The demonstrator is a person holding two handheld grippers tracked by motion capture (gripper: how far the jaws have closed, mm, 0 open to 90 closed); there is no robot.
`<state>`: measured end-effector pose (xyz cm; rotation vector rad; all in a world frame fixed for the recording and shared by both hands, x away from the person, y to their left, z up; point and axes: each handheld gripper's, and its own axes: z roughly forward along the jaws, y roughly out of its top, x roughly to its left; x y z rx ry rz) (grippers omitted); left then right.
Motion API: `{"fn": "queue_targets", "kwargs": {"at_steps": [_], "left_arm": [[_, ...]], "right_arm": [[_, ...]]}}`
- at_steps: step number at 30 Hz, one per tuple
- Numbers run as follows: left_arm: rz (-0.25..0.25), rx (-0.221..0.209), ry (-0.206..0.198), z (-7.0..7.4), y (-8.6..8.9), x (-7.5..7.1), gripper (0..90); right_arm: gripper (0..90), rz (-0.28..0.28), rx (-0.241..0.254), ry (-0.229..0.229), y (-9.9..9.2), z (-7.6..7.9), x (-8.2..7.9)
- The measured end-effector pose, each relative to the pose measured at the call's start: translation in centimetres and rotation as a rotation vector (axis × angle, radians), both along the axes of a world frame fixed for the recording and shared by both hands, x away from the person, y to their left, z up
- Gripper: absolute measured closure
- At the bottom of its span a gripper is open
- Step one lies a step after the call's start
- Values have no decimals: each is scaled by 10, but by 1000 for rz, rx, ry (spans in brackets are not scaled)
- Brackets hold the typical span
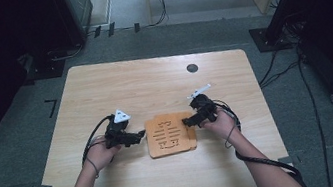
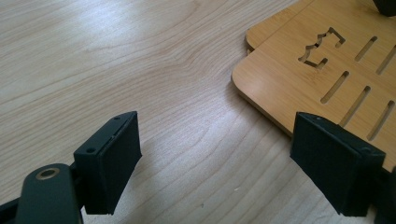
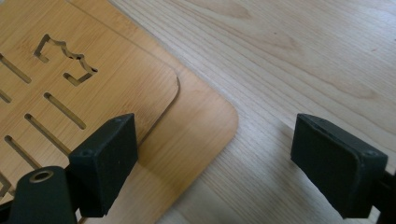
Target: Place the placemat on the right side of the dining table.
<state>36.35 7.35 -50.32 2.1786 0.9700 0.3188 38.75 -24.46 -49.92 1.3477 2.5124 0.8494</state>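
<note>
Two slotted bamboo boards (image 1: 171,134) lie stacked at the middle of the table, the upper one shifted a little off the lower. My left gripper (image 1: 142,136) sits at their left edge, my right gripper (image 1: 186,121) at their right edge. In the left gripper view the left gripper (image 2: 217,140) is open; its right jaw hangs over the top board (image 2: 299,79) and its left jaw over bare table. In the right gripper view the right gripper (image 3: 215,140) is open too, with its left jaw above the upper board (image 3: 93,79), beside the lower board's corner (image 3: 196,130).
The light wooden table (image 1: 103,93) has a dark round hole (image 1: 192,67) near its far edge. Cables trail from both grippers toward the person. Dark stands and cables (image 1: 276,30) surround the table on the grey floor.
</note>
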Motion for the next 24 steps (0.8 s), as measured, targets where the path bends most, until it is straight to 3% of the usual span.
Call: {"fn": "queue_targets", "kwargs": {"at_steps": [18,24], "left_arm": [[2,-2,-6,1,0,-1,153],[-6,-1,-6,1,-2,0,154]], "right_arm": [[140,-37,-28,-23,17,0,-1],[140,-37,-9,-20,16,3,-1]]}}
